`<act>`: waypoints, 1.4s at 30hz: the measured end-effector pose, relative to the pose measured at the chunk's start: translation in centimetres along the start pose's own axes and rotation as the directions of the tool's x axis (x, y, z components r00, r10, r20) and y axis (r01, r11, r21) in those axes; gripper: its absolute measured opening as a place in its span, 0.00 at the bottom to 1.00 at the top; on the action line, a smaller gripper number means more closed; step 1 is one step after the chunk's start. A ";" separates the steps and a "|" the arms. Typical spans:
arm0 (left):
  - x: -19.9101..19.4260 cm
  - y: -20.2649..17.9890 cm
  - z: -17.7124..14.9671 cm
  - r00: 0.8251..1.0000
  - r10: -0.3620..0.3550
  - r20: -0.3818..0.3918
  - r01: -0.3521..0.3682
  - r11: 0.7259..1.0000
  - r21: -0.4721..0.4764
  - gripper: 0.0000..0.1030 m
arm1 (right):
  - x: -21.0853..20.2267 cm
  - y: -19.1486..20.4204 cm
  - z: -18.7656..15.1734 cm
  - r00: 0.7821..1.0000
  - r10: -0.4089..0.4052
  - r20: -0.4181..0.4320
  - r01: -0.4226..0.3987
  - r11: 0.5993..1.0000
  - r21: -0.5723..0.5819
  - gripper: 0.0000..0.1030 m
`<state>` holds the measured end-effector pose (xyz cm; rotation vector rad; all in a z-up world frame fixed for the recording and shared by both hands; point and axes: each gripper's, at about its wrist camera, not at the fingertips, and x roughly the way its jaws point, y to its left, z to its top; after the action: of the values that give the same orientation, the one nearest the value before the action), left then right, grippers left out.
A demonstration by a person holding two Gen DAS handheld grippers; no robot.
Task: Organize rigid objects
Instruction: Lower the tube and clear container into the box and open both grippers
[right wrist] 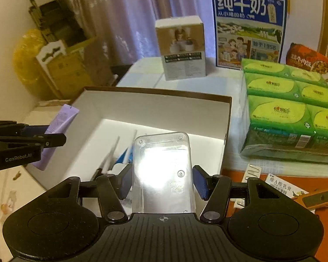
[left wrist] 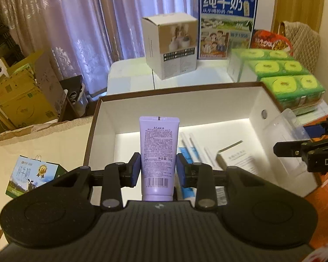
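A lilac tube [left wrist: 158,152] with dark print, a clear plastic case [right wrist: 163,172], a brown-rimmed white box [left wrist: 175,109], green tissue packs [right wrist: 290,109].

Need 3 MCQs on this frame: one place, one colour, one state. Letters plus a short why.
1. Where is the open white box relative to the green tissue packs?
A. To their left in the right wrist view
B. Stacked on top of them
C. Behind the milk carton

2. What colour is the tube in the left gripper?
A. Orange
B. Light purple
C. Green

3. What is the right gripper doing?
A. Open, holding nothing
B. Shut on a clear plastic case
C. Shut on a pen

Answers:
1. A, the box sits beside the packs on their left.
2. B, the tube body is lilac with dark print and a barcode.
3. B, the blue pads press both sides of the transparent case above the box.
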<state>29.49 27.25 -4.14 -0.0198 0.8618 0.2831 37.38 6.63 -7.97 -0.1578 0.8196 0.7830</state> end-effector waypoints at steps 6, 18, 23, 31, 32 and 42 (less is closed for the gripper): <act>3.8 1.3 0.9 0.999 -0.011 -0.048 0.012 1.000 0.028 0.29 | 2.8 0.1 1.0 0.998 -0.062 -0.034 0.062 0.998 0.000 0.53; 8.5 2.7 2.3 0.994 -0.029 -0.102 0.034 0.998 0.046 0.29 | 6.0 -0.6 3.3 0.989 -0.140 -0.045 0.139 0.990 -0.017 0.53; 9.8 2.7 2.6 0.992 -0.046 -0.116 0.053 0.997 0.056 0.29 | 6.9 -0.8 4.0 0.986 -0.166 -0.021 0.165 0.986 -0.026 0.53; 10.0 3.0 2.7 0.993 -0.050 -0.102 0.055 0.997 0.046 0.35 | 7.0 -1.3 4.1 0.983 -0.183 -0.009 0.183 0.983 -0.005 0.68; 9.8 3.1 2.7 0.994 -0.052 -0.099 0.056 0.997 0.044 0.35 | 6.8 -1.4 4.0 0.983 -0.182 -0.001 0.182 0.983 -0.003 0.70; 8.5 3.6 2.0 0.993 -0.057 -0.104 0.059 0.998 0.016 0.35 | 5.8 -1.2 3.3 0.989 -0.147 -0.003 0.147 0.989 0.016 0.72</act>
<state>35.28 33.00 -8.85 -0.0422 0.9652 0.2208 42.65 10.43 -9.98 -0.2020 0.8067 0.6372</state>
